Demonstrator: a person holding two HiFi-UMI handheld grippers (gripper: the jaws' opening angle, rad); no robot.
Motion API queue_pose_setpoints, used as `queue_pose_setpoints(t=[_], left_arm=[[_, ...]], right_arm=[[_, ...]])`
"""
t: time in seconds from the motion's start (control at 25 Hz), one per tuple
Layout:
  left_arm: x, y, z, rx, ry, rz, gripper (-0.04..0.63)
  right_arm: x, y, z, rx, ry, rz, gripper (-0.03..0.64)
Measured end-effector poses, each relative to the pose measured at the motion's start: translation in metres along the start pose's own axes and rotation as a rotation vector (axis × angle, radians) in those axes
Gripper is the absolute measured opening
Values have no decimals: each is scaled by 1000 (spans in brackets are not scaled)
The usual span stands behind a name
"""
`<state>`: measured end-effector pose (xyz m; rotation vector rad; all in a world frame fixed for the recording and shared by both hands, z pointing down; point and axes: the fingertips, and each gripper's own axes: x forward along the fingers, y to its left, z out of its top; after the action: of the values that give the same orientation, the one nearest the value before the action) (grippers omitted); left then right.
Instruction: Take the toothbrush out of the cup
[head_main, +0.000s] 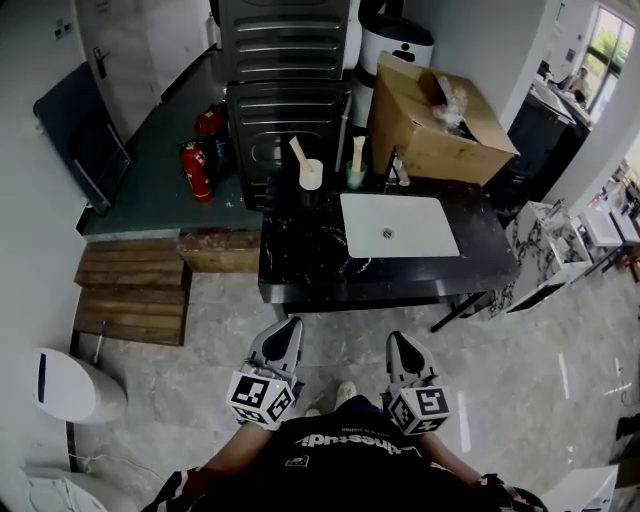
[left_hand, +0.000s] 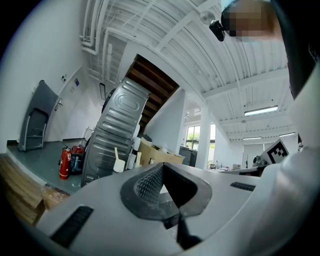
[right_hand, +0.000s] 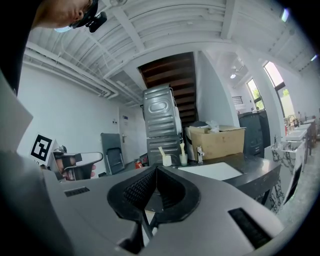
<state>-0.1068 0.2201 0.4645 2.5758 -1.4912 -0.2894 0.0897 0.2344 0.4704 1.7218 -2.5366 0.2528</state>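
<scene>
A white cup (head_main: 312, 176) with a cream toothbrush (head_main: 298, 150) leaning left stands at the back of the black counter (head_main: 300, 260). Beside it is a pale green cup (head_main: 356, 174) holding another upright pale brush. Both cups also show far off in the right gripper view, white cup (right_hand: 167, 160) and green cup (right_hand: 183, 159); the left gripper view shows the white cup (left_hand: 119, 165). My left gripper (head_main: 289, 327) and right gripper (head_main: 398, 340) hang side by side over the floor in front of the counter, well short of the cups. Both are shut and hold nothing.
A white sink basin (head_main: 398, 226) with a faucet (head_main: 396, 170) fills the counter's right half. Behind stand a cardboard box (head_main: 435, 125) and metal cabinets (head_main: 285, 60). Fire extinguishers (head_main: 197, 170) and wooden pallets (head_main: 132, 290) lie left. A white bin (head_main: 70, 385) sits near left.
</scene>
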Motion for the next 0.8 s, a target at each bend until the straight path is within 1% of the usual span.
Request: queue_pose_setpoints(t=[0.12,0.24,0.44,0.64,0.8], left_arm=[[6,6,-1,-4,-3,4,15],[18,14,-6,-7,5,8,14],[48,34,-5,7,12,25,15],[94,63,-5,17,22,51,15],[149,83,0,36,9,66,15]], right_arm=[[8,2,1,-14,-2,11,38],[21,-3,-2,-3,3,14,38],[57,-18,1,16,0,23,38],[114,-38,10,16,-11,48,38],[167,-67,23,-2,-28,64,38]])
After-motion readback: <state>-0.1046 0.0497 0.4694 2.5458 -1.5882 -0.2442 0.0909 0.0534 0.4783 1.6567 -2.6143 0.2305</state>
